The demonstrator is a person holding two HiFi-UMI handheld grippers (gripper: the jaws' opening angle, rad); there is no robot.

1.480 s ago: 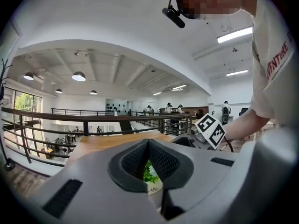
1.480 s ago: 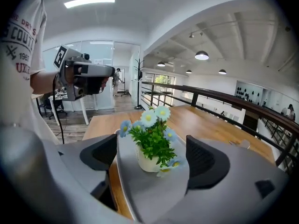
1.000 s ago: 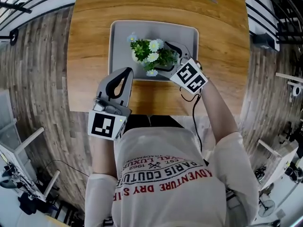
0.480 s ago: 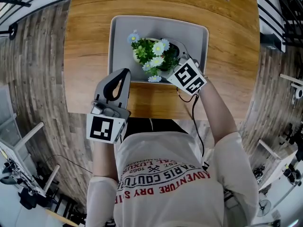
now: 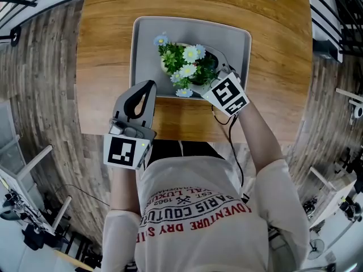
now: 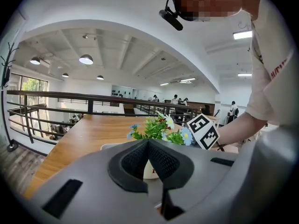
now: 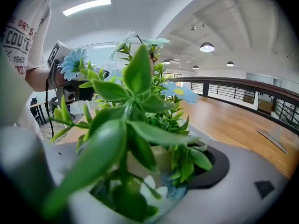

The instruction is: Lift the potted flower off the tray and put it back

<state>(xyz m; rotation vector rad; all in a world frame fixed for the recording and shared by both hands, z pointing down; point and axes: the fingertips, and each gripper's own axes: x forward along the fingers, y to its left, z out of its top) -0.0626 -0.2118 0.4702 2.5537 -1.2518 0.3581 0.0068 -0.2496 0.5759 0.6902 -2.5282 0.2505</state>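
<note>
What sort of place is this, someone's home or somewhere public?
Probably somewhere public: an open-plan hall, perhaps an office or cafe on a mezzanine. There is a long wooden table, black railings beside it, round ceiling lamps, and people at tables further back.

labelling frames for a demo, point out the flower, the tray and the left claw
flower [image 5: 184, 67]: head view, middle of the foliage.
tray [image 5: 229, 33]: head view, bare far right corner.
left claw [image 6: 148, 143]: left gripper view, where the two tips meet.
</note>
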